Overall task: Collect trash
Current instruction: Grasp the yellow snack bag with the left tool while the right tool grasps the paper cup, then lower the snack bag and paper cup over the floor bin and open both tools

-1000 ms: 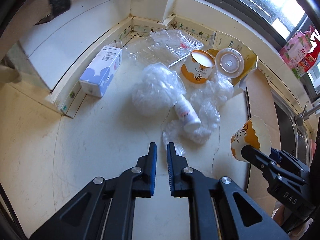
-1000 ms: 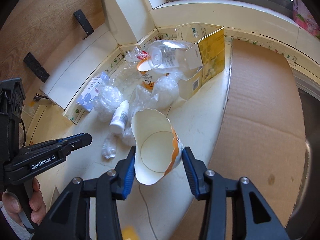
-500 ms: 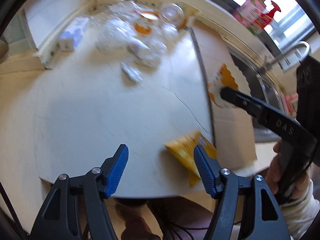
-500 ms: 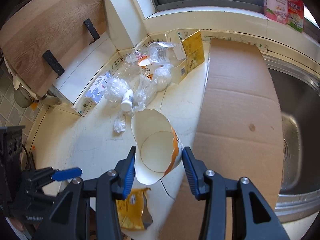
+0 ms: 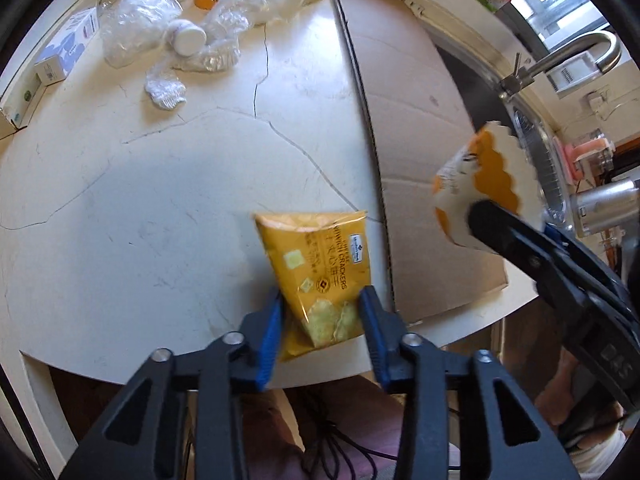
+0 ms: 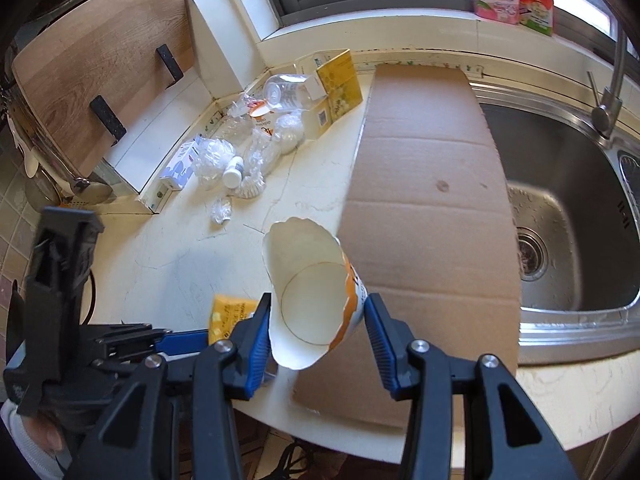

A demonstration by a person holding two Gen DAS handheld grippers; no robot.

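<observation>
Cracker packet (image 5: 316, 268): yellow-orange, printed with pale cracker squares and dark lettering. Paper cup (image 6: 316, 292): white inside, orange scalloped band outside. Gripper pads (image 5: 270, 344): blue on black arms. Countertop (image 5: 140, 200): cream, thinly cracked. Cardboard sheet (image 6: 428, 184): plain brown. Small box (image 6: 180, 164): white with lilac dots.

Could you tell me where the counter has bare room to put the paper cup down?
The bare stretch lies between the cracker packet, the plastic wrap pile and the cardboard sheet. The back corner is crowded with wrap, boxes and bottles.
</observation>
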